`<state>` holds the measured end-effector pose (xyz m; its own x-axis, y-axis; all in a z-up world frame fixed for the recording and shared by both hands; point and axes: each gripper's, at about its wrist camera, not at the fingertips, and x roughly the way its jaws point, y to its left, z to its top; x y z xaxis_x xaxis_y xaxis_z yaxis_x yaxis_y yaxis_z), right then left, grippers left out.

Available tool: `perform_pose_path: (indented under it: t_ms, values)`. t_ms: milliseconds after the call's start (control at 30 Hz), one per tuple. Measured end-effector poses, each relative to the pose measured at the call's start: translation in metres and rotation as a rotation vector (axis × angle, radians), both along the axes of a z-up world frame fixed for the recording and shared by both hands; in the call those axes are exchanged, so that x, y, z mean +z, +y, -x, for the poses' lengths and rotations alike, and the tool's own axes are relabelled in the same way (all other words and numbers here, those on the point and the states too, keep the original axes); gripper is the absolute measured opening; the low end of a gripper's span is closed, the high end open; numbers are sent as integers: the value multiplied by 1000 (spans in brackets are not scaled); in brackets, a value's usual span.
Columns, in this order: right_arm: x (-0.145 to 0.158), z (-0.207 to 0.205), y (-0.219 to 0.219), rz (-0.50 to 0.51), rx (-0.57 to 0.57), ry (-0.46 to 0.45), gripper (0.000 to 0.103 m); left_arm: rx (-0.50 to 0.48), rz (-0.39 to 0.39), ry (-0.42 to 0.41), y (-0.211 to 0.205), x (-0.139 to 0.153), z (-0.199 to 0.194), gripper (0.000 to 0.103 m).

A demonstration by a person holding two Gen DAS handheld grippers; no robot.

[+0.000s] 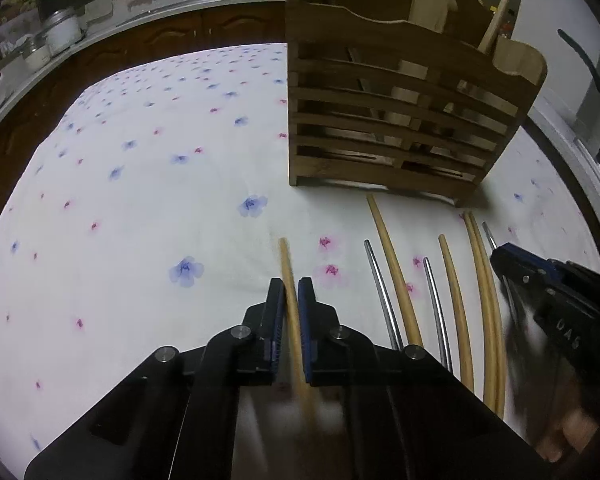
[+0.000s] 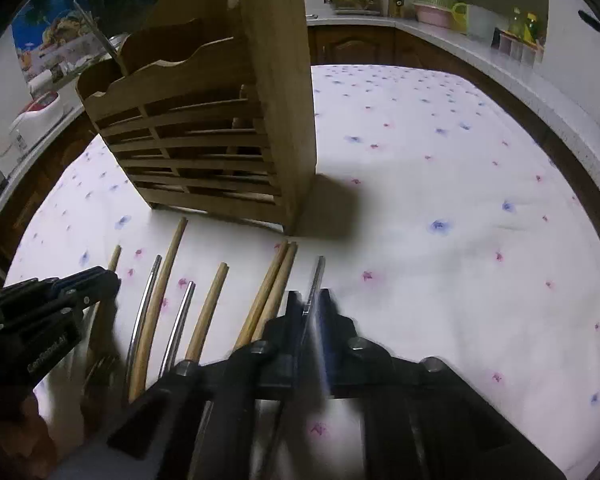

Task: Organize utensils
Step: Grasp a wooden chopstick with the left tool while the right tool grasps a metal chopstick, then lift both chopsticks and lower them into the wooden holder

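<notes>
A slatted wooden utensil holder point(image 1: 400, 120) stands on the flowered tablecloth; it also shows in the right wrist view point(image 2: 220, 140). Several wooden and metal utensil handles lie in a row in front of it. My left gripper point(image 1: 292, 292) is shut on the leftmost wooden handle point(image 1: 286, 264), low over the cloth. My right gripper point(image 2: 311, 304) is shut on the rightmost metal handle point(image 2: 317, 276); it appears blurred. Each gripper shows in the other's view: the right gripper in the left wrist view point(image 1: 508, 260), the left gripper in the right wrist view point(image 2: 100, 280).
Between the two held handles lie other wooden handles point(image 1: 392, 264) and metal handles point(image 1: 380, 280). A wooden utensil point(image 1: 500, 12) and a metal one point(image 2: 100, 40) stand in the holder. Kitchen counters with jars and containers point(image 1: 60, 32) surround the table.
</notes>
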<state>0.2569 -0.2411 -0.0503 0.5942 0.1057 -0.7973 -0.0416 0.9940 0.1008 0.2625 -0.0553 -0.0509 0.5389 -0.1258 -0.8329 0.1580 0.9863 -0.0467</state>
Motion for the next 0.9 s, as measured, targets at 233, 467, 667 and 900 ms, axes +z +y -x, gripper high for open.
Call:
perform_pose_path:
  t_ms: [233,467,667,900]
  values:
    - [21,24,-16,-161,-11,-48,5,10,138,-20,28,23,20,5]
    - [72,56,-20,-233,16,-164,5,18,255,-99,49,73,51,5]
    - [113,80,-25,-267,18,-273,5,14,294,-169,61,109,68,5]
    - [157,97,-29,-277,20,-398,5,14,314,-256,71,145,84,5]
